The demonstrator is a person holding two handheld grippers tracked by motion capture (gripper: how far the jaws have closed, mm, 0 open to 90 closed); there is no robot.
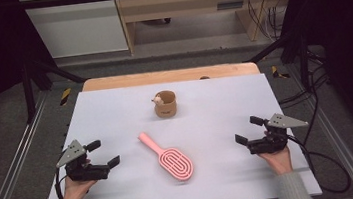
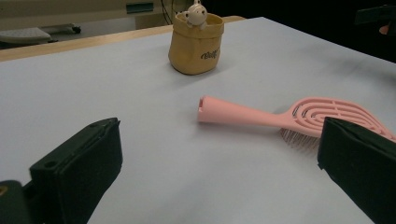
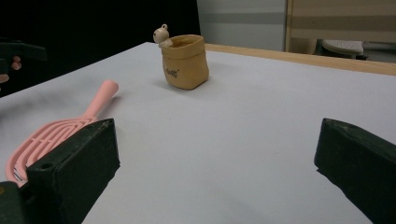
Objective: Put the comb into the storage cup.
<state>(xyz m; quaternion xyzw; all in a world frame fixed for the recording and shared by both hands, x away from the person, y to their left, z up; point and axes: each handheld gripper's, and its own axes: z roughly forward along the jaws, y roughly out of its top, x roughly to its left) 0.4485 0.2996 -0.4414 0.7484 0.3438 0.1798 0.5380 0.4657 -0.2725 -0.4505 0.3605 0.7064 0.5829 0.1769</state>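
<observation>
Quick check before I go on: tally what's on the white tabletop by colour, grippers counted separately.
Pink: 1, the pink plastic vented hairbrush
Tan: 1, the tan pouch-shaped holder with a small pale bear figure on its rim
Black: 2, the left gripper and right gripper, both open
Total: 4

Even overhead light, soft faint shadows, dark surroundings; gripper views look slightly soft.

A: Left gripper view: hairbrush [image 2: 299, 114] head partly hidden behind the right-hand jaw; bristles barely showing.

B: Right gripper view: brush head again covered by a jaw and cut by the left edge.

A: Lettering on the tan pouch [image 2: 196, 44] too small to read.

B: Little figure [image 1: 157, 100] on its rim, high view: too small to make out.
</observation>
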